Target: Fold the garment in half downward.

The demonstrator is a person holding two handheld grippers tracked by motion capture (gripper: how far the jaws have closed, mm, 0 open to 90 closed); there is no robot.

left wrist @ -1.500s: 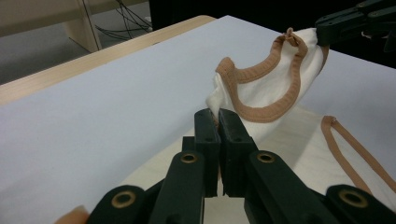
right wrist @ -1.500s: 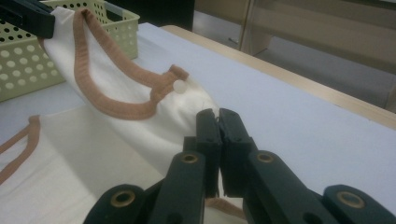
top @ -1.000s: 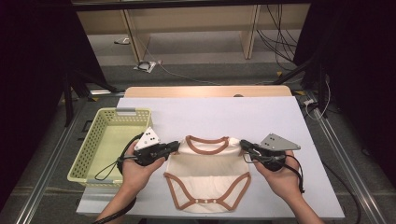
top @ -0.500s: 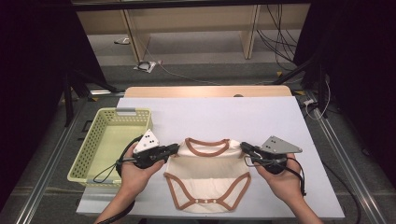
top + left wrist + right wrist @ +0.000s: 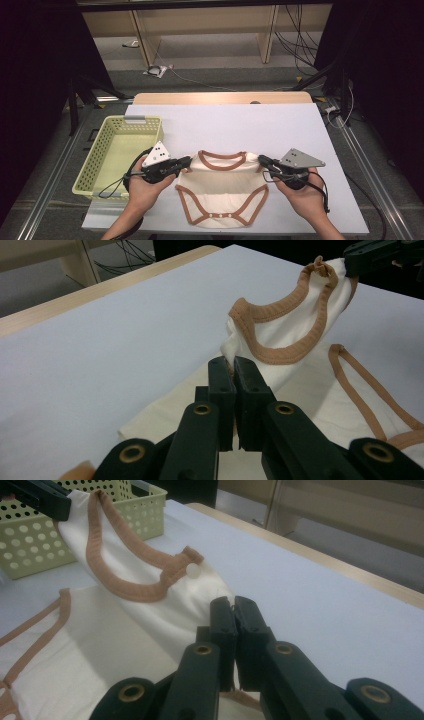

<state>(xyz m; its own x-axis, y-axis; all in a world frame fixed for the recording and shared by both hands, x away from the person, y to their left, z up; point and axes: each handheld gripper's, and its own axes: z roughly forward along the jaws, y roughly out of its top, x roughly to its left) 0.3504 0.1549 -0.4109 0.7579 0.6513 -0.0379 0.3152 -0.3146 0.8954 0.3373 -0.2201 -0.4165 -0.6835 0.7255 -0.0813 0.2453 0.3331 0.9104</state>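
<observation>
A cream baby bodysuit (image 5: 222,192) with brown trim lies near the front of the white table top (image 5: 235,127). Its neckline (image 5: 223,161) is lifted and stretched between the two grippers. My left gripper (image 5: 186,162) is shut on the bodysuit's left shoulder, and its pinched cloth (image 5: 231,347) runs on to the brown collar (image 5: 280,352). My right gripper (image 5: 261,160) is shut on the right shoulder, where white fabric (image 5: 200,597) disappears between the jaws just below a white snap button (image 5: 192,569). The opposite gripper (image 5: 37,495) holds the far corner.
A pale green perforated basket (image 5: 117,150) stands at the table's left, close beside my left hand. A wooden edge (image 5: 222,97) bounds the far side. Shelving legs and cables (image 5: 160,70) sit on the floor beyond the table.
</observation>
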